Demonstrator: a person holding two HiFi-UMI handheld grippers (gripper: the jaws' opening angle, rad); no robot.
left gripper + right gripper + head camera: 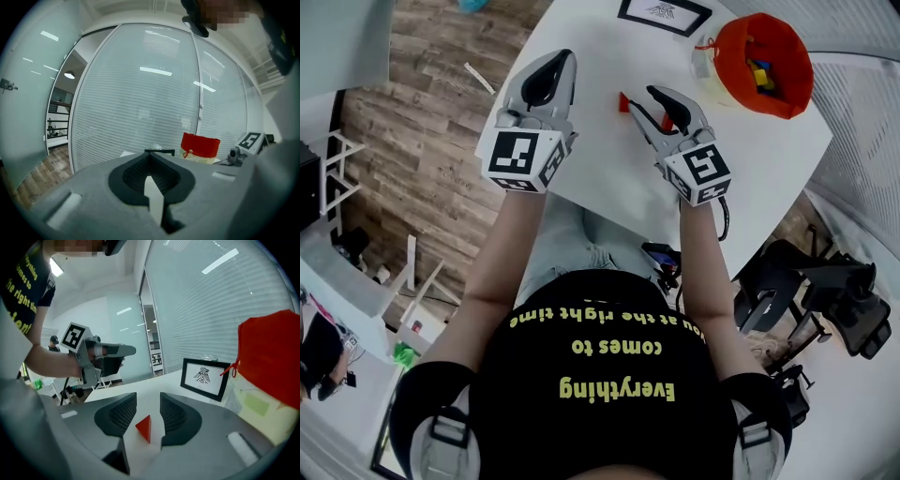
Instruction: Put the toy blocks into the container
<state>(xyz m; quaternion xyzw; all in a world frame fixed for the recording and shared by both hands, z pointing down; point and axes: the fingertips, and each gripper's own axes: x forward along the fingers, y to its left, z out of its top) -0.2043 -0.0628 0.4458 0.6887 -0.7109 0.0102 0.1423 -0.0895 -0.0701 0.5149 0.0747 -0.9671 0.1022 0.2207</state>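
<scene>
A small red triangular block (144, 427) lies on the white table (140, 397) between the jaws of my right gripper (147, 413), which stand open with a gap on each side of it. From the head view the right gripper (661, 105) shows red (667, 122) between its fingers and another red piece (623, 101) just left of them. The red-rimmed container (764, 61) stands at the table's far right with several coloured blocks inside, apart from both grippers. My left gripper (565, 58) hovers to the left, shut and empty (151, 171).
A black-framed picture (206, 377) lies on the table beyond the block, left of the container (269, 366). The table's left edge (502, 89) runs under the left gripper, with wooden floor below. A black chair (825, 291) stands off the table's near right corner.
</scene>
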